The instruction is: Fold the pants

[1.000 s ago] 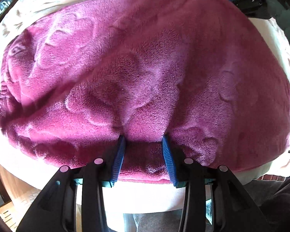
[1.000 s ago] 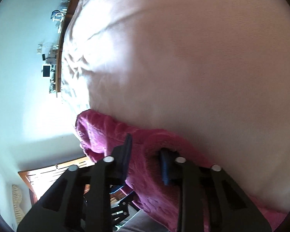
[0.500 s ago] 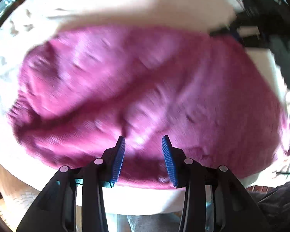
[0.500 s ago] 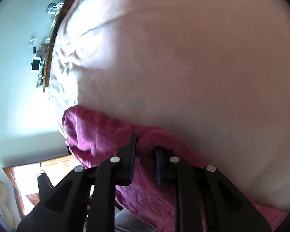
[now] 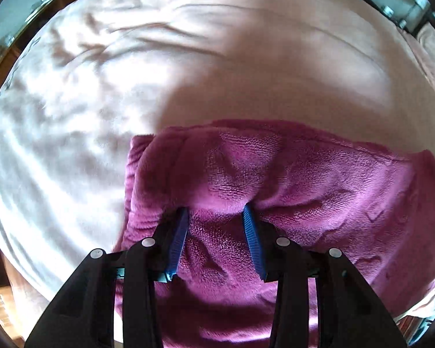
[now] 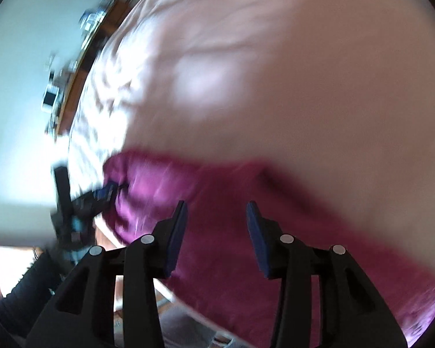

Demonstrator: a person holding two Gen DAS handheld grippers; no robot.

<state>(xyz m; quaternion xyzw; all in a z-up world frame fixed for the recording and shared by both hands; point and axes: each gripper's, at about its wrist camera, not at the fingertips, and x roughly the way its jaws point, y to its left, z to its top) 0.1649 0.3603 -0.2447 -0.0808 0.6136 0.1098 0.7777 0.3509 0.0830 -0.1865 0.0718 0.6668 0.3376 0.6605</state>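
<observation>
A pale pink bed point(image 5: 246, 66) fills both wrist views, its sheet creased on the side to the left of the claws, with the magenta fleece pants point(image 5: 319, 191) lying in a doubled band across its near edge, directly under and ahead of both claws. The fold appears to be in mid-course: the left claw point(image 5: 216, 214) pinches a bunched ridge of the fleece between its blue pads, near the band's left end, while the right claw point(image 6: 216, 207) hangs over the cloth with its jaws just opened, nothing pressed between them, the fabric lying below. The next move likely calls for the left claw to lay its bunch flat and let go, then for both to smooth or double the band again. Blurred shelves and clutter against the wall stand well beyond the bed; nothing blocks the cloth itself.
</observation>
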